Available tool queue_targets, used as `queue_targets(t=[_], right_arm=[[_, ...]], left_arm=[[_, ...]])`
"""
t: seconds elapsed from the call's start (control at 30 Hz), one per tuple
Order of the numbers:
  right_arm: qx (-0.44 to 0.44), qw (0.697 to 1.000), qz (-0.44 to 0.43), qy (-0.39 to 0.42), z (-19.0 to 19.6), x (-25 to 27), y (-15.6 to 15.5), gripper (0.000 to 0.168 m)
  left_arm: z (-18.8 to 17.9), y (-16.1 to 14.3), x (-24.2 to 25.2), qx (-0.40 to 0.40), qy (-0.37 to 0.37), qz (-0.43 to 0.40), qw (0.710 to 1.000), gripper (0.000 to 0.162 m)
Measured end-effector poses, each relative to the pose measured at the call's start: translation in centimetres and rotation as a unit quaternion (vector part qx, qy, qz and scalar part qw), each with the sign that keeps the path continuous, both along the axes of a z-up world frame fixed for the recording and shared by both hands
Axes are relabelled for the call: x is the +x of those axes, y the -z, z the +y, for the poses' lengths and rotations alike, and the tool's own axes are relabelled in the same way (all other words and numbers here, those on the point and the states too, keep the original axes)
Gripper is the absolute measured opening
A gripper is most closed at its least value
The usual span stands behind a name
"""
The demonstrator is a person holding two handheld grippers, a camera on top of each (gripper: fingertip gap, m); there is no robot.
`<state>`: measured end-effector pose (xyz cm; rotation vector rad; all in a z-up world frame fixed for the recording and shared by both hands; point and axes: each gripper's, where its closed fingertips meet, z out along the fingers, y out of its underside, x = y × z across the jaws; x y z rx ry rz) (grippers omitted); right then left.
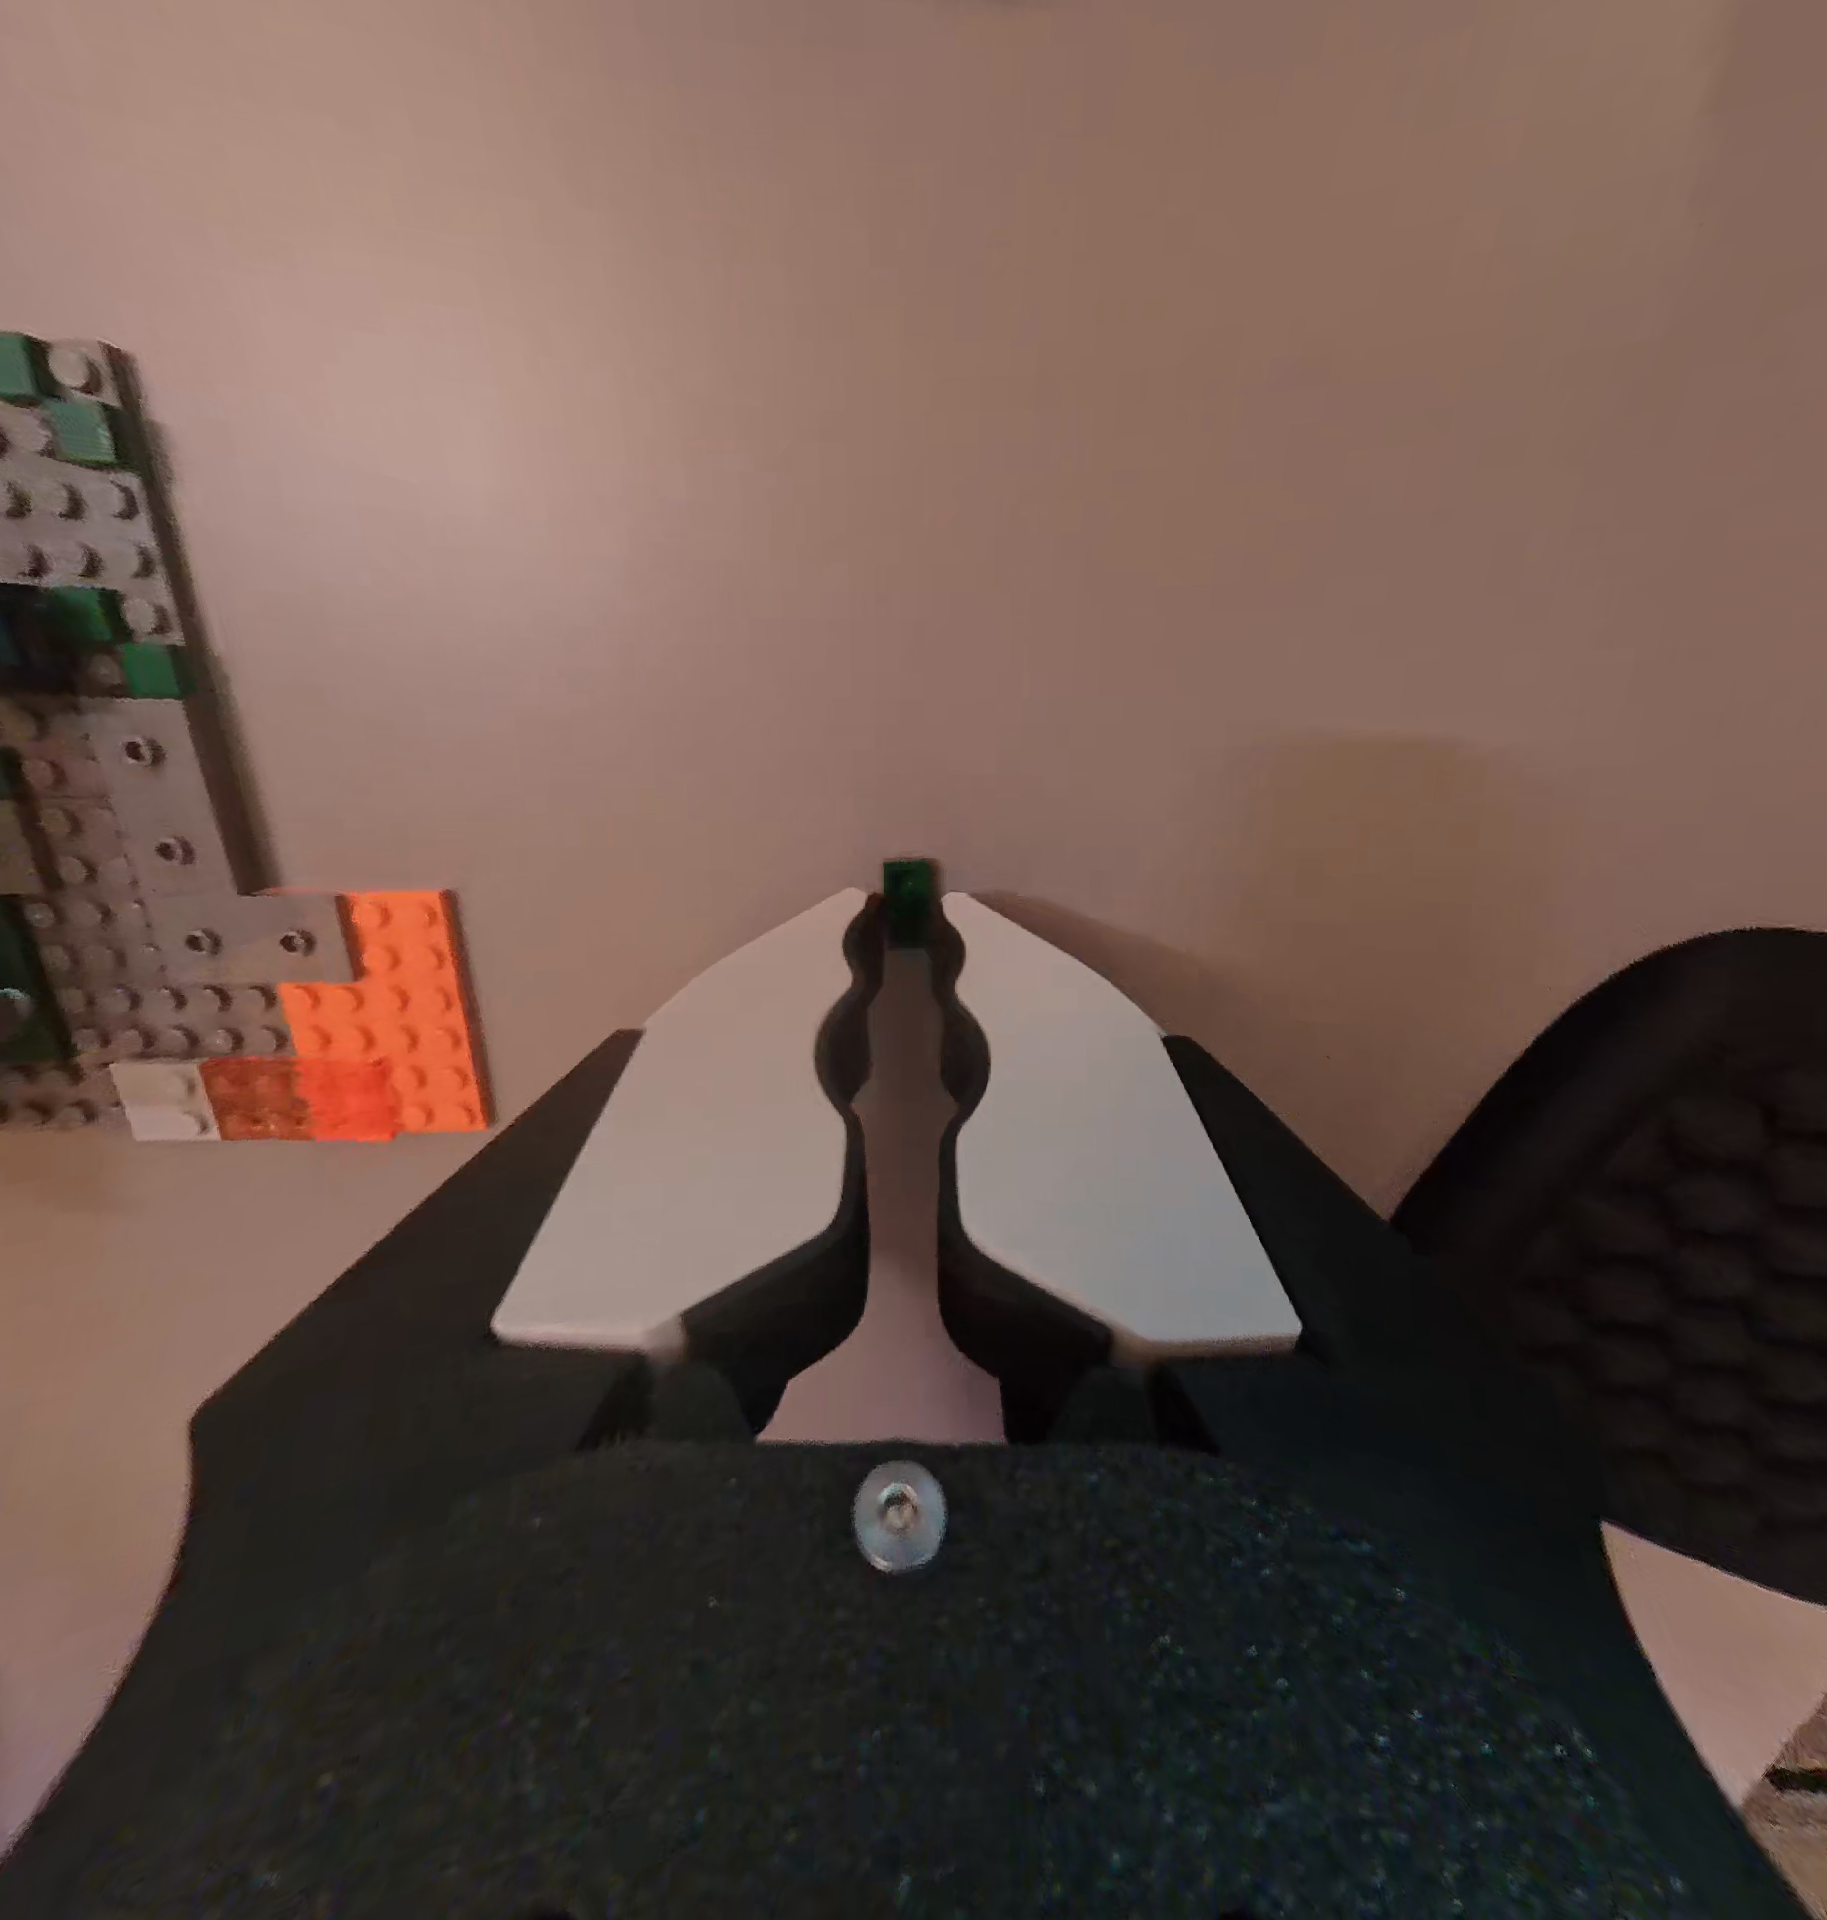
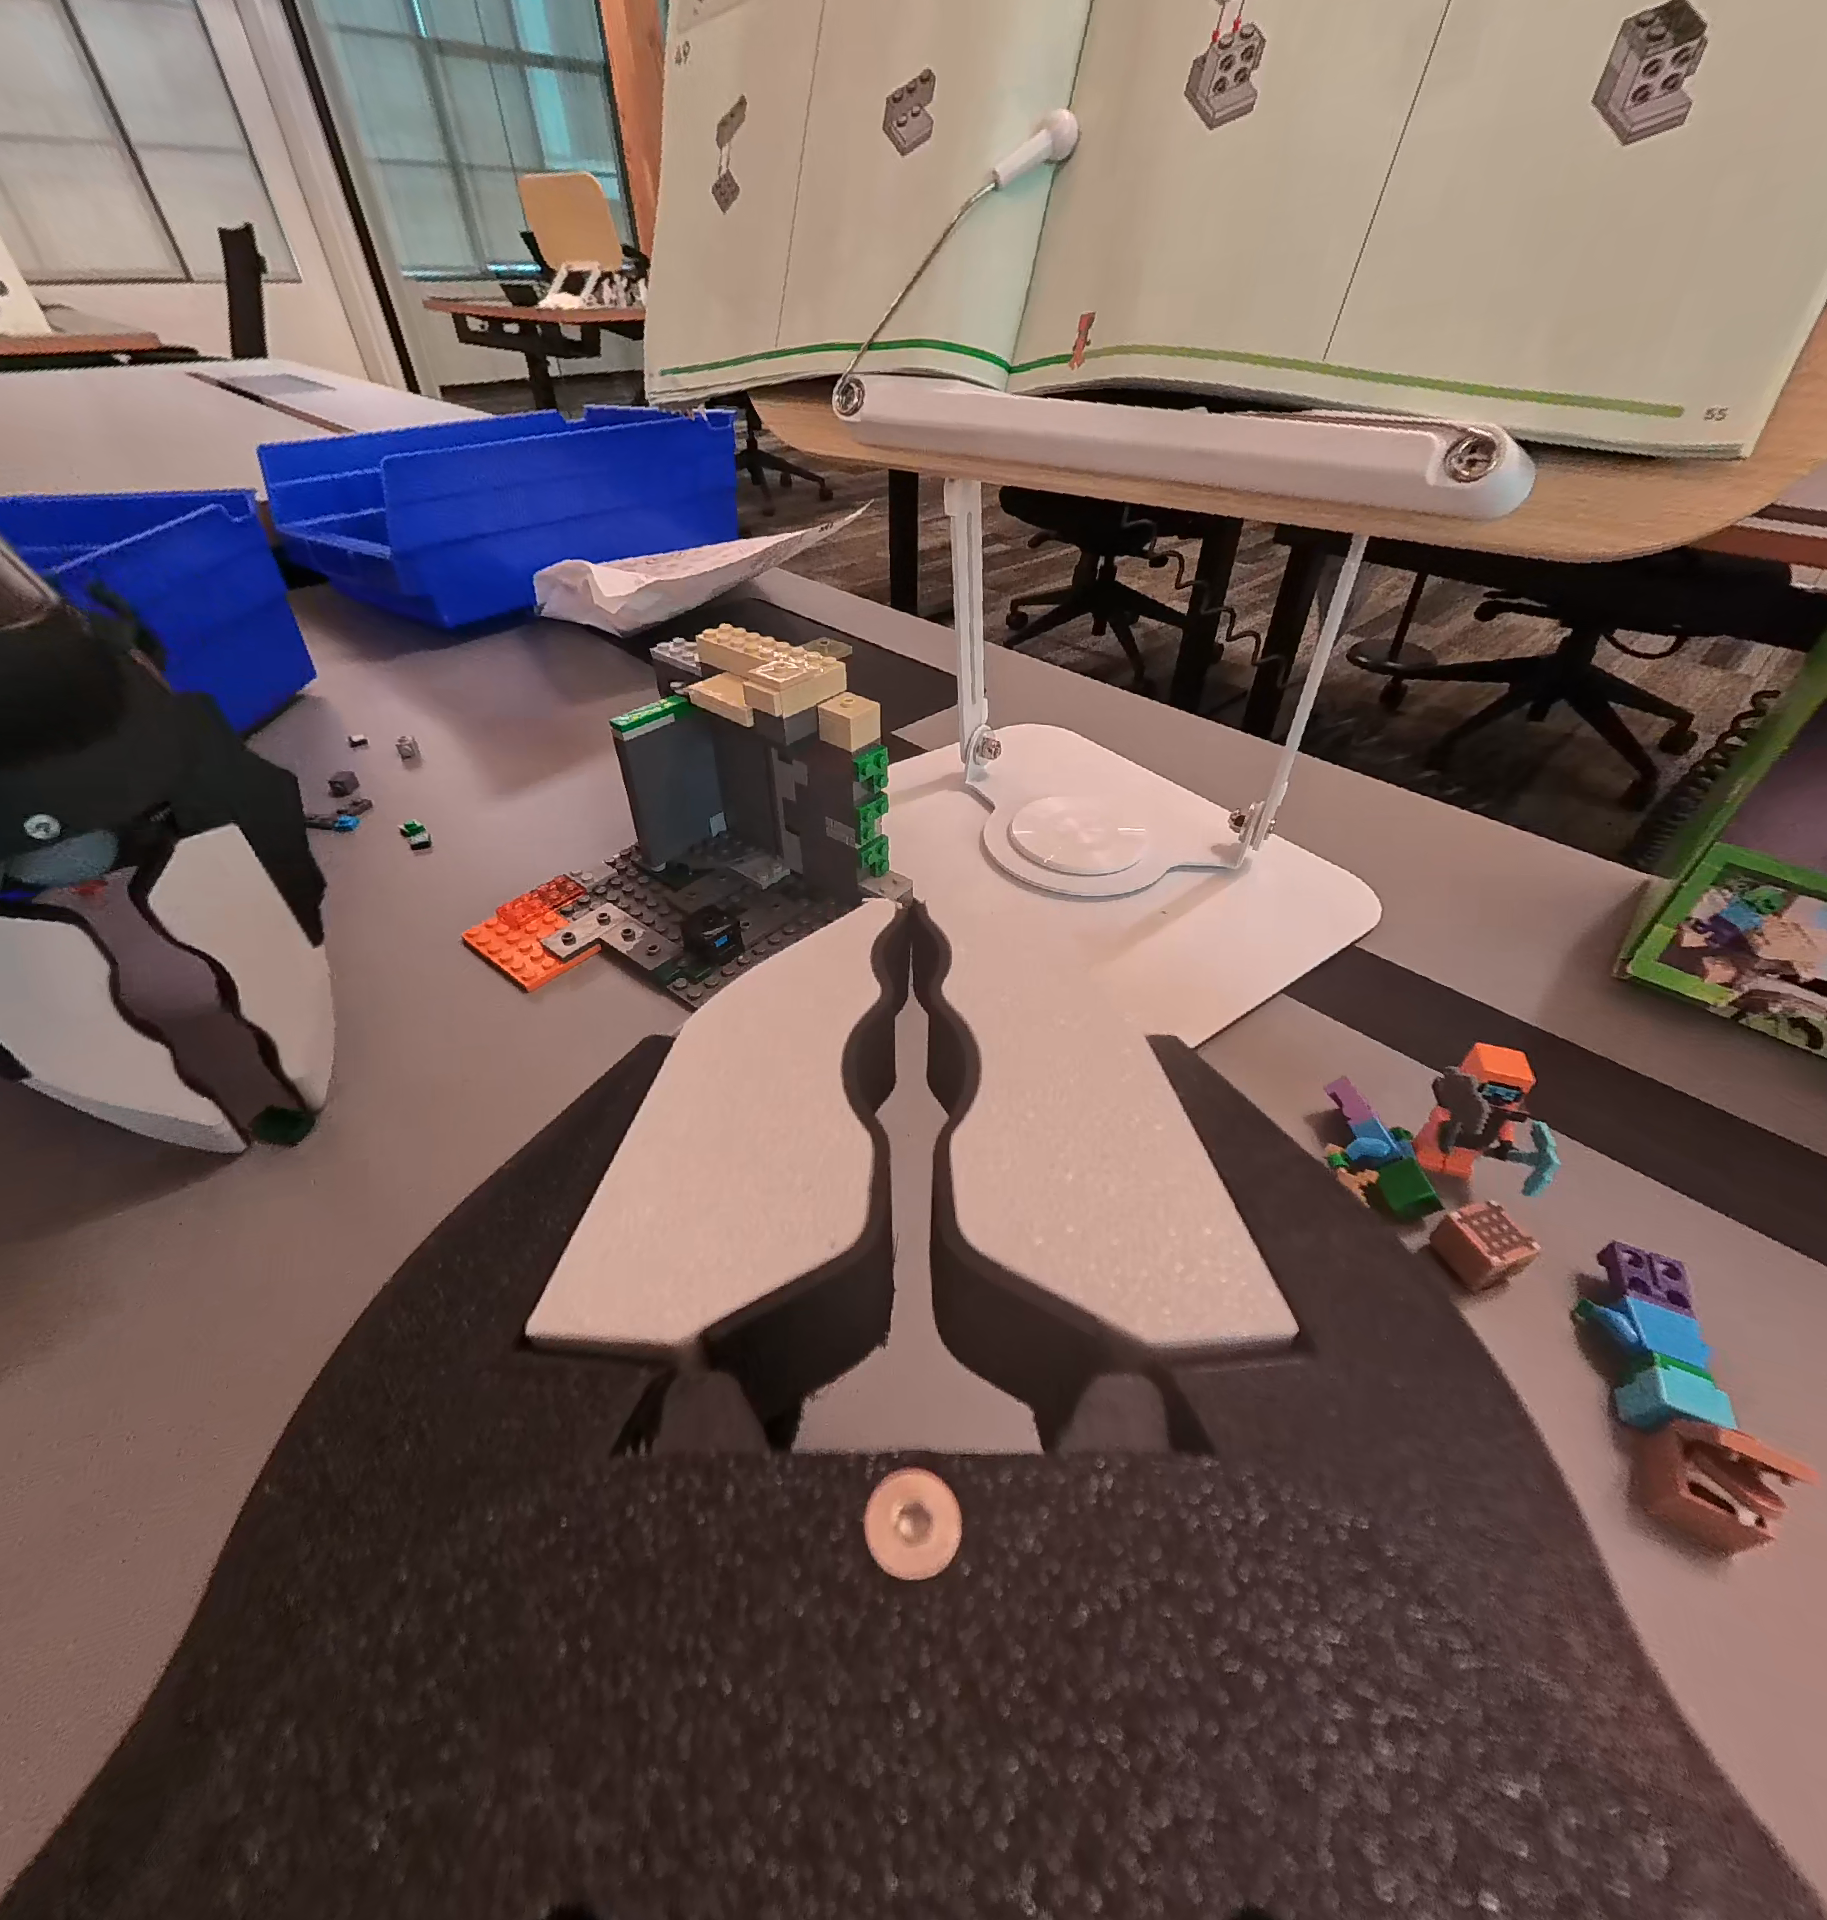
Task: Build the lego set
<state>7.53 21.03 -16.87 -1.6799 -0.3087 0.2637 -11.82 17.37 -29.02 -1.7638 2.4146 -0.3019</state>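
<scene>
While a small green brick [image 1: 909, 891] is clamped at the tips of the left gripper [image 1: 910, 914], the right gripper [image 2: 910, 914] is held closed and empty before the Lego build [image 2: 753, 800].

Matt grey table [image 2: 1408, 862], glossy blue plastic bins [image 2: 514, 520], paper instruction booklet [image 2: 1252, 208], grainy black tool [image 2: 909, 909]

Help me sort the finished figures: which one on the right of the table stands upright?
The orange-headed figure with the teal pickaxe: it stands, while the purple-and-green figure beside it and the blue figure with the purple block nearer the camera lie flat.
</scene>
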Motion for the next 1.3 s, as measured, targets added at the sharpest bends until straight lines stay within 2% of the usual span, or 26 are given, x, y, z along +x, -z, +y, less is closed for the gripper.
queue_targets(t=[0.07, 0.17, 0.27, 0.4, 0.57, 0.73, 0.97, 1.17, 1.3], right_arm=[[0.004, 1.000, -0.002, -0.019, -0.2, -0.6, -0.2, 0.000], [0.018, 0.987, -0.006, -0.157, -2.4, -4.7, -0.8, 0.000], [-0.007, 0.946, -0.051, -0.320, -6.4, -9.0, 0.6, 0.000], [-0.022, 0.904, -0.112, -0.412, -9.9, -11.7, 1.7, 0.003], [-0.011, 0.880, -0.216, -0.422, -12.3, -13.6, 2.6, 0.018], [0.042, 0.865, -0.284, -0.411, -13.6, -14.5, 2.5, 0.016], [0.039, 0.850, -0.308, -0.425, -14.8, -15.0, 3.4, 0.009], [0.009, 0.874, -0.257, -0.412, -14.9, -15.1, 3.4, 0.004], [-0.096, 0.914, -0.111, -0.379, -14.0, -14.0, 3.0, 0.002]], left_arm=[[0.0, -0.2, 0.5, 0.002, -0.006, -0.013, 1.000, 0.008], [-1.8, -1.7, 2.6, -0.060, -0.029, -0.085, 0.994, 0.008], [-4.6, -4.2, 5.0, -0.157, -0.037, -0.170, 0.972, 0.008], [-7.9, -6.3, 6.1, -0.285, -0.018, -0.210, 0.935, 0.008], [-9.7, -8.0, 5.5, -0.374, 0.025, -0.211, 0.903, 0.008], [-11.0, -8.3, 4.6, -0.401, 0.062, -0.187, 0.895, 0.008], [-12.2, -8.7, 4.4, -0.414, 0.082, -0.187, 0.887, 0.008], [-11.8, -8.8, 4.3, -0.406, 0.063, -0.220, 0.885, 0.008], [-10.3, -8.9, 4.8, -0.295, 0.044, -0.283, 0.912, 0.020]])
